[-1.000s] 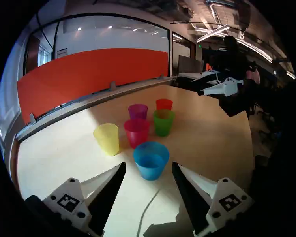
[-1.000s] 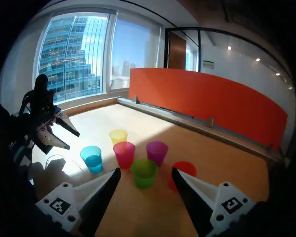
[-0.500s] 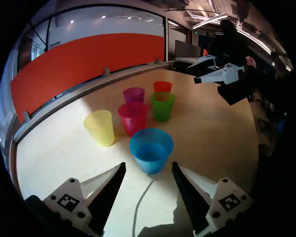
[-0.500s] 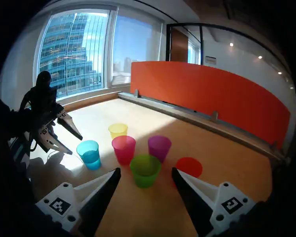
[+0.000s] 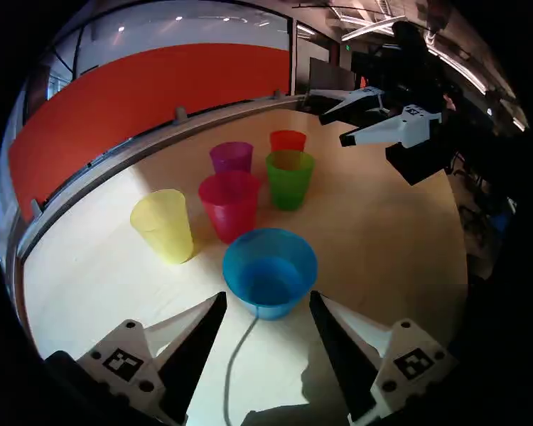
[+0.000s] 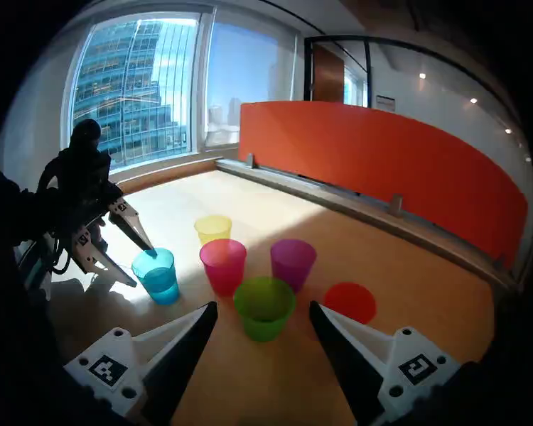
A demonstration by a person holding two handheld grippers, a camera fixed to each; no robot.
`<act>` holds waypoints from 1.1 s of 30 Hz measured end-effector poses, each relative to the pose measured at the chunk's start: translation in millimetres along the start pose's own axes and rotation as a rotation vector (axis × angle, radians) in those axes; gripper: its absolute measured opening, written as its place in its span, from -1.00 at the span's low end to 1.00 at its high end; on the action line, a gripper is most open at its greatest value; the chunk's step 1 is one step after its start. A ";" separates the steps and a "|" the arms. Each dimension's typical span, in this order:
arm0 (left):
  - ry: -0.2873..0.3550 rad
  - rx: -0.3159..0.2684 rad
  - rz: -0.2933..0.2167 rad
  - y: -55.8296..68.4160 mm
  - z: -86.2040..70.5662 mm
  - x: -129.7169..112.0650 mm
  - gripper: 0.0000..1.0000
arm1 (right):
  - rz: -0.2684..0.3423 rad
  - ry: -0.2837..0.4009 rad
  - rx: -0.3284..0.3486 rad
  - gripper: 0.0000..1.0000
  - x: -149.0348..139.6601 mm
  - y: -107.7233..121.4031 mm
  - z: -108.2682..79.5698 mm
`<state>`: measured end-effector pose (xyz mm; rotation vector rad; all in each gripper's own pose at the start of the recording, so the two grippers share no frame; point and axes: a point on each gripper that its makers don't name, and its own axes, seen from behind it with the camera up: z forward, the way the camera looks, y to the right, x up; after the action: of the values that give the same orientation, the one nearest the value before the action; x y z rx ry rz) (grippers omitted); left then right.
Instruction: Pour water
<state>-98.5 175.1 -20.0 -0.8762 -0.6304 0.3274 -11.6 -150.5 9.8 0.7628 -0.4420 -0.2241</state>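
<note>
A: On the pale table (image 5: 380, 234), the left gripper (image 5: 266, 295) had its fingers spread wide, nothing clamped, and the blue cup (image 5: 269, 273) sat dead at twelve o'clock, its near wall just between the tips.
B: Wide to clear the rim, I'd say, lined up for a grab. That cup looked to hold the water.
A: From the right gripper view, one fingertip (image 6: 146, 243) seemed at the cup's rim, the other beside its wall. Whether they touched, I couldn't tell.
B: And the right gripper (image 6: 263, 304)?
A: Spread too, gripping nothing, hovering with the green cup (image 6: 264, 307) at its twelve o'clock, probably the cup to fill.
</note>
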 end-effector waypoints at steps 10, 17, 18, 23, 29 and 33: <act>-0.012 -0.019 0.012 1.0 11.6 3.0 0.72 | 0.000 -0.015 0.013 1.00 -2.1 0.4 13.5; -0.016 -0.024 0.008 -2.2 17.3 3.9 0.72 | -0.001 -0.021 0.018 1.00 -3.2 -0.5 17.7; -0.017 -0.026 0.009 -2.0 18.1 3.9 0.72 | -0.001 -0.024 0.019 1.00 -4.0 -0.2 18.2; -0.023 -0.031 0.017 -1.8 21.9 4.3 0.72 | 0.000 -0.038 0.022 1.00 -8.8 0.6 20.8; -0.024 -0.036 0.023 -0.9 25.6 6.0 0.72 | 0.005 -0.050 0.031 1.00 -13.8 -2.3 25.8; -0.021 -0.035 0.021 -1.4 26.5 7.2 0.72 | 0.004 -0.064 0.034 1.00 -19.1 -2.9 29.8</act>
<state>-109.7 194.1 -3.5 -0.9147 -0.6485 0.3462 -42.4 -164.2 20.9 0.7896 -0.5088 -0.2387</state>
